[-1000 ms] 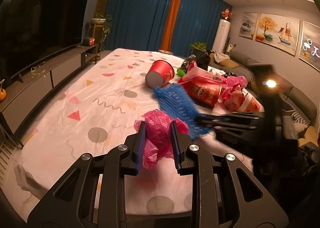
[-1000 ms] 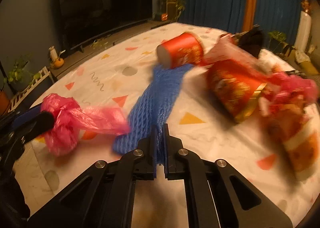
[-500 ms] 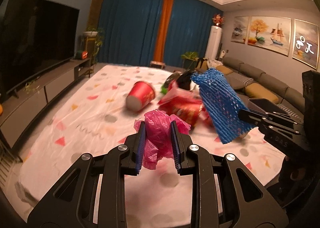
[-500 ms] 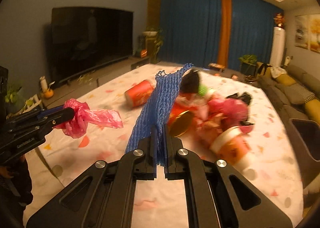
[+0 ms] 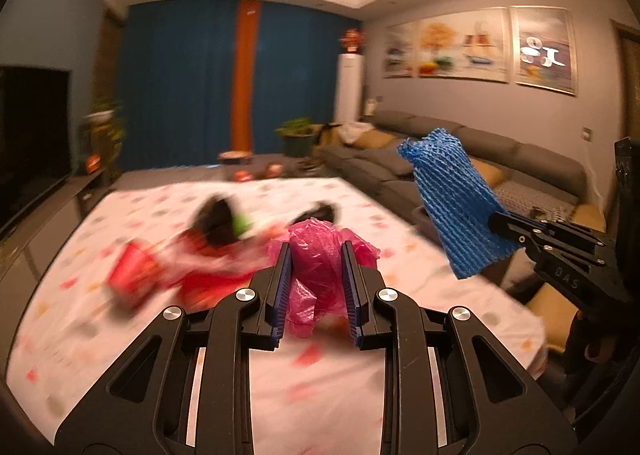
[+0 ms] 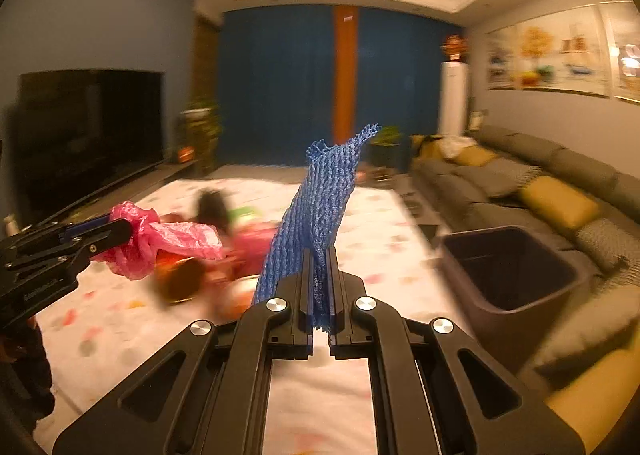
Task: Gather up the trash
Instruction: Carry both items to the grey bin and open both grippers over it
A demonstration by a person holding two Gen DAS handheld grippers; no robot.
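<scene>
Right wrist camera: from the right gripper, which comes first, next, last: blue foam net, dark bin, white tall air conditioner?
1. Blue foam net: clamped in the right gripper.
2. Dark bin: right, beside the table.
3. White tall air conditioner: far back, by the curtains.

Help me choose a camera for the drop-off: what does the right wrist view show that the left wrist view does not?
Only the right wrist view shows the dark open bin standing beside the sofa, off the table's right edge. Only the left wrist view shows the left gripper from behind, shut on the pink plastic bag. Both show the blue foam net clamped in the right gripper, that pink bag, and blurred red trash on the patterned tablecloth.
</scene>
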